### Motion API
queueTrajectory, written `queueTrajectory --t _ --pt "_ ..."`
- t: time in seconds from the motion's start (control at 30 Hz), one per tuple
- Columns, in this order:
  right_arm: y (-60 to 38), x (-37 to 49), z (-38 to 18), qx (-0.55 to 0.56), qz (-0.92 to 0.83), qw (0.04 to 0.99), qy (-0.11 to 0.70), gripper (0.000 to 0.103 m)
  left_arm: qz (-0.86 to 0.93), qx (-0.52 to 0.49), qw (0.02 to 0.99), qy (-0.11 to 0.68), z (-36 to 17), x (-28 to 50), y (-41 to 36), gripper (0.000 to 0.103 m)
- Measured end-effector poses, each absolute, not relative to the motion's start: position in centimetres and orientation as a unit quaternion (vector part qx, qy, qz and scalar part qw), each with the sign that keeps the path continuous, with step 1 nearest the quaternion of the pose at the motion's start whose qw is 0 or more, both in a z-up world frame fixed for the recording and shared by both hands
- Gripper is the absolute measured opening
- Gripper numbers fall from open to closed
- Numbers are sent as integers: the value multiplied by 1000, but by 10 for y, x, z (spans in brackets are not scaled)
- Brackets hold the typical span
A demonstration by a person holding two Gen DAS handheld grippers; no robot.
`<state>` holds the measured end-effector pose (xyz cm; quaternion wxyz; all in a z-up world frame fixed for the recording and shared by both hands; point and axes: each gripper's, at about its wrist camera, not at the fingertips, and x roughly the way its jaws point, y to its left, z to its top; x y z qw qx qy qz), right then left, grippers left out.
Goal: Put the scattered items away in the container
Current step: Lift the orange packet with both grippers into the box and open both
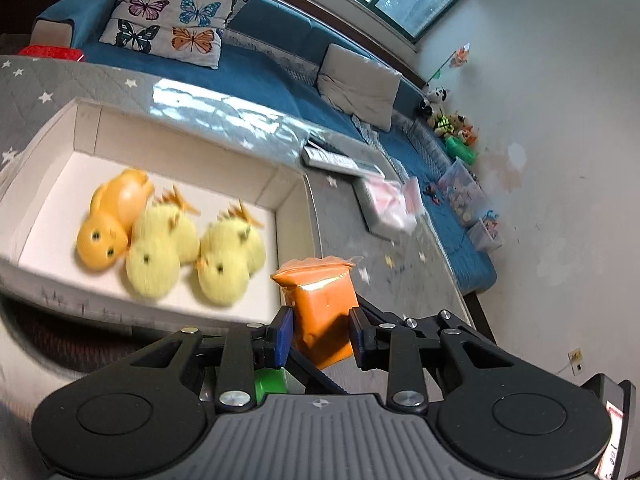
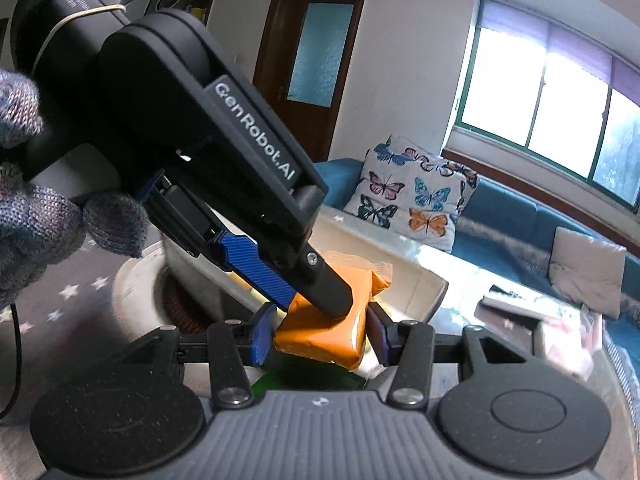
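A blue sofa [image 1: 260, 76] runs along behind the white box [image 1: 180, 128], and a grey star-patterned cover [image 1: 80, 80] spreads under the box and out past its sides. The box stands open-topped with low walls. A butterfly-print cushion [image 1: 176, 12] leans on the sofa beyond the box's far wall. The left gripper [image 1: 320, 336] sits off the box's near right corner; its jaws are closed on an orange packet [image 1: 324, 300], one blue pad pressed to each side. The right gripper [image 2: 320, 336] comes at the same packet from the side away from the box and clamps it too, its pads tight against the wrapper, while one fingertip of the left gripper presses on the packet's top face in the right wrist view. A gloved hand [image 2: 36, 216] holds the left gripper's body, further from the box than the packet. Inside the box, against its floor, lie an orange duck toy [image 1: 108, 228] and two yellow plush chicks [image 1: 160, 248] [image 1: 228, 264], side by side and touching. The orange packet is outside the box, just beside its near right corner, held between both grippers. A remote control [image 1: 332, 158] lies past the box's far right corner.
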<state>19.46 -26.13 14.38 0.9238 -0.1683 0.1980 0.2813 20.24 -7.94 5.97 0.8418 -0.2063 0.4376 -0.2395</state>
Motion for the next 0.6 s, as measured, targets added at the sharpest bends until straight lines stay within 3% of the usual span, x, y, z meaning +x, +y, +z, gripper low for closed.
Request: queueTrajectory --t 0.6 --pt "-258 244 116 -150 274 923 226 50 -228 -206 842 444 29 242 -81 33"
